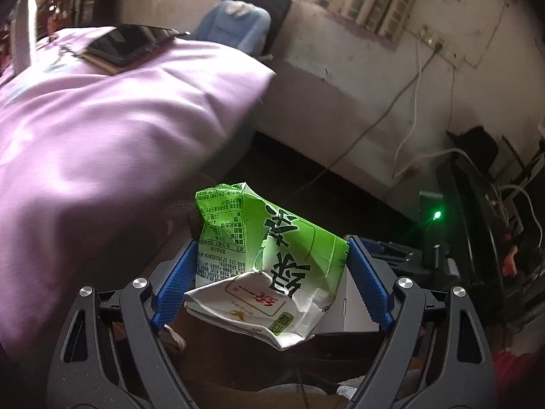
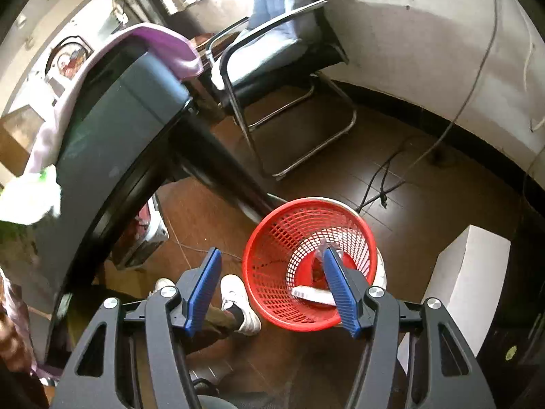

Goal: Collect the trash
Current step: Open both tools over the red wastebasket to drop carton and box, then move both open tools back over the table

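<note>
A crushed carton (image 1: 262,266) is gripped in the left claw (image 1: 272,279), to be carried next to the red basket (image 2: 272,238), over which the right claw (image 2: 272,286) is held released.

Brown tiled floor (image 2: 391,156) carries the red mesh basket (image 2: 272,266), a white box (image 2: 466,272) off to the basket's right, the chrome-legged chair (image 2: 272,51) beyond it, black cables (image 2: 381,187) between, while the purple-draped table (image 1: 102,129) bears a dark phone (image 1: 126,42).
</note>
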Action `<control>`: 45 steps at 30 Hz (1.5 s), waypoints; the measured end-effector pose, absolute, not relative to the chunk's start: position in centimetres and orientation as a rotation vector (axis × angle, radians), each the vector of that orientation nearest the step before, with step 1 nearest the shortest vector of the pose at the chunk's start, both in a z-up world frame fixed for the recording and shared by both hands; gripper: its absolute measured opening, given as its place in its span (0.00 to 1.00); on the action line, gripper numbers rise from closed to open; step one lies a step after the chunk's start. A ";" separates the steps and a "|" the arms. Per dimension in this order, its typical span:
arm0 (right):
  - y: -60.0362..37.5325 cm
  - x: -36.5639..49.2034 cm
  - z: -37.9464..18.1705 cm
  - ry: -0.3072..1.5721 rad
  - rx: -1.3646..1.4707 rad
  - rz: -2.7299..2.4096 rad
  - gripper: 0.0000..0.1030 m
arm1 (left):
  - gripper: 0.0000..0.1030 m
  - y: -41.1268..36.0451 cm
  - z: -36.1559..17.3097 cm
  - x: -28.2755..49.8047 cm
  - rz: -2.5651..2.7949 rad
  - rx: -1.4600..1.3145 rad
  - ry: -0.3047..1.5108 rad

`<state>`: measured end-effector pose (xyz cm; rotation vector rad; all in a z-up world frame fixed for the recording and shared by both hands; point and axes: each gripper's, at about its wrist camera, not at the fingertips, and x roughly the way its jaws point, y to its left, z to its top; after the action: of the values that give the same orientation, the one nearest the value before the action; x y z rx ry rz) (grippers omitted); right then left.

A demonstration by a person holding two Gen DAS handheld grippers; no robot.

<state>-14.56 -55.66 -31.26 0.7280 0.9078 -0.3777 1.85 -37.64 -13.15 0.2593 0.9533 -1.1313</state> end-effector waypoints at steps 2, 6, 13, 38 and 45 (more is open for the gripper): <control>-56.1 -15.0 -31.4 0.902 0.739 -0.388 0.60 | 0.81 -38.9 -13.7 1.5 -1.147 0.282 0.966; -57.1 -16.0 -31.4 0.893 0.762 -0.407 0.60 | 0.81 -41.5 -15.1 1.0 -1.186 0.315 0.999; -58.3 -17.2 -32.3 0.901 0.803 -0.436 0.61 | 0.81 -46.0 -18.4 0.1 -1.243 0.418 1.072; -57.5 -18.1 -30.3 0.888 0.774 -0.444 0.64 | 0.91 -46.3 -16.8 -0.1 -1.186 0.386 1.018; -55.4 -18.0 -28.0 0.890 0.702 -0.438 0.66 | 0.91 -44.3 -15.1 -0.4 -1.178 0.359 0.979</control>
<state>-17.96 -55.39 -27.96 0.7019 0.8904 -0.4382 -0.38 -44.33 -15.13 0.3588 0.9786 -1.1778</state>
